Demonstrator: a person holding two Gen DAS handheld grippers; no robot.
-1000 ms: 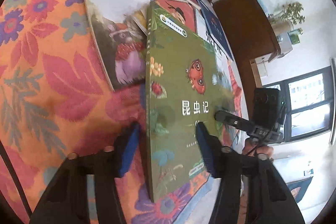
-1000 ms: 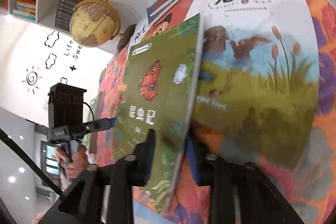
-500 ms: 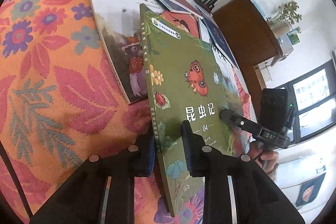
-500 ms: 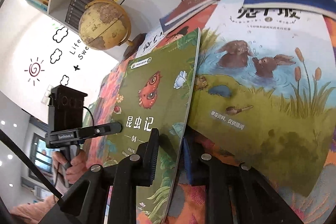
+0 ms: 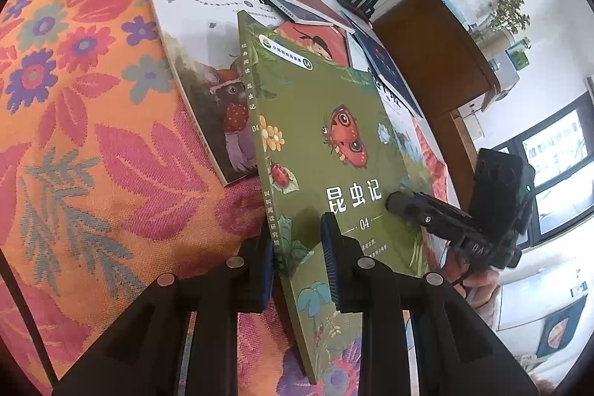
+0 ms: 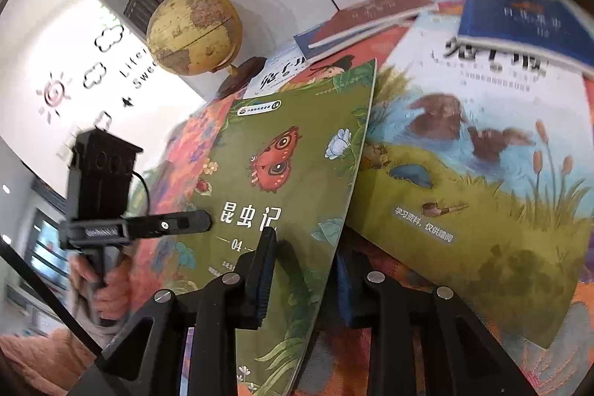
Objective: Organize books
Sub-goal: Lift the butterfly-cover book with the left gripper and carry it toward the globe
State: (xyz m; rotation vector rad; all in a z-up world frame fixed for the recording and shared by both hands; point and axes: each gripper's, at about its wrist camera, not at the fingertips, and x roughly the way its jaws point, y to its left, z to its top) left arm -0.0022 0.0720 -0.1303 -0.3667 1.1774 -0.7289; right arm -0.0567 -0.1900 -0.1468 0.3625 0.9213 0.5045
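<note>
The green book [image 5: 334, 173] stands tilted on edge in the middle of both views, lifted off the flowered cloth [image 5: 92, 136] that covers the table, with the other books fanned flat behind it toward the top of the frame. The left tool [image 5: 297, 258] is pressed together on the book's spine edge near its lower corner, pads flat on either cover. In the right wrist view the right tool [image 6: 304, 266] straddles the book's open edge; its jaws have just been opening, and a gap shows beside the right pad, so its pinch looks spent. This reads as a handover, and it will go best if the left pinch stays firm and square to the spine while the right tool draws straight back along the cover without dragging it. The book is a thin, glossy softcover that bows visibly along its free edge, so held at one corner it may sag or swivel; keeping it near upright should limit that. The rabbit picture book [image 6: 482, 154] beneath is equally slick and flat, the cloth coarse and woven, likely grippy. A round globe [image 6: 193, 28] stands at upper left of the right view.
</note>
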